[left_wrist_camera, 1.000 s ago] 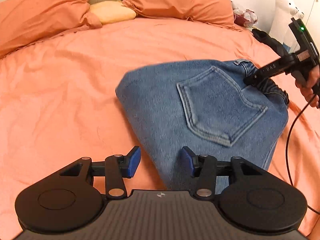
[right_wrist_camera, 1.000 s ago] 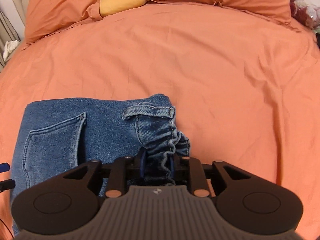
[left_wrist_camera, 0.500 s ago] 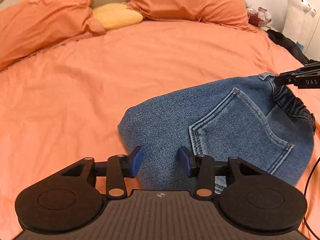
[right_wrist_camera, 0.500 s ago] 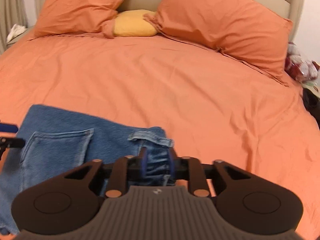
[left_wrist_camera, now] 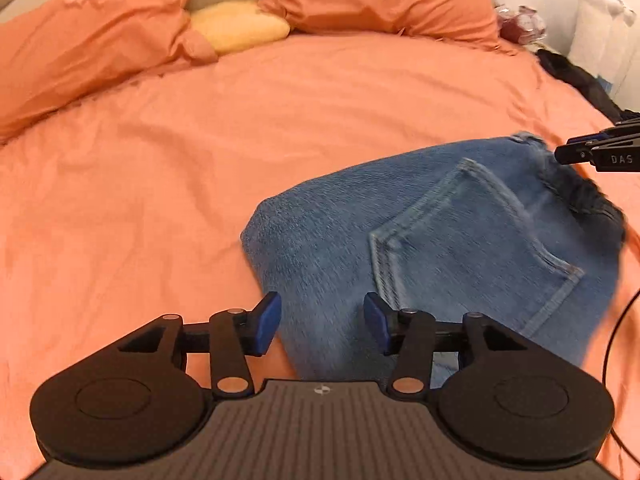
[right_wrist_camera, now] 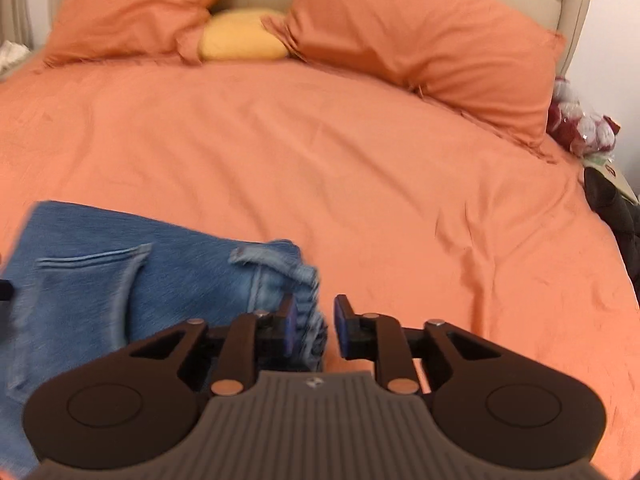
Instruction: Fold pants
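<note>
Shows folded blue jeans (left_wrist_camera: 440, 240) lying on an orange bed cover (left_wrist_camera: 200, 152), toward the near right in the left view, back pocket (left_wrist_camera: 472, 248) facing up, pillows (right_wrist_camera: 420, 32) far behind. Shows the left gripper (left_wrist_camera: 322, 322) at the near edge of the bundle, jaws wide apart and just opened further, with denim between the blue pads but not squeezed, nothing held. Shows the right gripper (right_wrist_camera: 314, 328) at the gathered waistband (right_wrist_camera: 308, 280) on the right end of the jeans, jaws narrowly parted and also just opened. Places the waistband in that gap, against the left pad and clear of the right pad, with orange cover visible between, so no real grip. Looks like a release after a fold, with the denim blurred as if settling. Risks from here: snagging the elastic waistband on the left pad while pulling the right gripper away, dragging the top layer and undoing the fold; catching the near edge between the left pads on the way out, skewing the bundle; leaving the waistband bunched and raised, making any further fold lumpy.
</note>
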Demonstrator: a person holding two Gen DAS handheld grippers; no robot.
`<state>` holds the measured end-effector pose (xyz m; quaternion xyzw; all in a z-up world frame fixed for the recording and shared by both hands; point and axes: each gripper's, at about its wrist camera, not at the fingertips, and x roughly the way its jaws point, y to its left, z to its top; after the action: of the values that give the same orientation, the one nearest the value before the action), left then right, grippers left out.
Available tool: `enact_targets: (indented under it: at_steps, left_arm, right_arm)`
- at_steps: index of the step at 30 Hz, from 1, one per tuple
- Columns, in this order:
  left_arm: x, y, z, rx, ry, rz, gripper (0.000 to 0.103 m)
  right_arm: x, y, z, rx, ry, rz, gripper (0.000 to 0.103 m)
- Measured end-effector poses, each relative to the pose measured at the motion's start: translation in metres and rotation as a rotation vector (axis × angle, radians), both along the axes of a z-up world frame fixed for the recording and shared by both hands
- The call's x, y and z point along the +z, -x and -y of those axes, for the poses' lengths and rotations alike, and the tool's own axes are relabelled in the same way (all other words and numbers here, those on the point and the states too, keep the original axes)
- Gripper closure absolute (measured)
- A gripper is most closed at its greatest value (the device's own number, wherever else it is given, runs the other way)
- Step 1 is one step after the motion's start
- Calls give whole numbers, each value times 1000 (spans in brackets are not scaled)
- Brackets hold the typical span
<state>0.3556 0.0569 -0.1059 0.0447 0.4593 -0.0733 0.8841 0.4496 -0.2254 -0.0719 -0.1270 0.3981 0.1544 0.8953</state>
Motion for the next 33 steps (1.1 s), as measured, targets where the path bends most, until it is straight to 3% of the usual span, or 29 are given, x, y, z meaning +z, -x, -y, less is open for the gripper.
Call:
enact_targets:
  at_steps: [5, 9, 11, 15, 20, 26, 27, 29, 30, 32, 33]
  left_arm:
    - [13, 47, 17, -25, -41, 0, 46]
    - [8, 75, 24, -16, -12, -20, 46]
    - [-5, 81, 26, -12, 3, -58, 49]
    - [-33, 86, 17, 51, 113, -139, 50]
    - [-50, 85, 5, 94, 186, -179, 45]
    - [-30, 94, 14, 76, 104, -158, 45]
    - [-25, 96, 12, 95, 94, -147, 45]
    - [-14, 103, 2, 122, 122, -96, 42]
    - [-9, 104, -4, 142, 155, -68, 37]
    - [-1, 102, -17, 202, 229, -16, 20]
    - [1, 100, -23, 232, 267, 9, 19]
  right_arm:
    - [13, 59, 24, 69, -55, 36, 81]
    - [-3, 88, 34, 106, -56, 35, 81]
    - [-20, 90, 36, 87, -27, 34, 81]
    - [-42, 80, 49, -9, -128, -32, 79]
    - [-54, 83, 40, -17, -85, -9, 79]
    - [-42, 83, 44, -55, -118, -35, 78]
    - [-38, 86, 47, -65, -131, -30, 76]
    - [-31, 96, 57, -93, -177, -4, 62]
    - [-29, 101, 62, -106, -208, 3, 57]
    - [-30, 104, 75, -133, -290, -27, 35]
    - [-32, 103, 81, -153, -340, -57, 31]
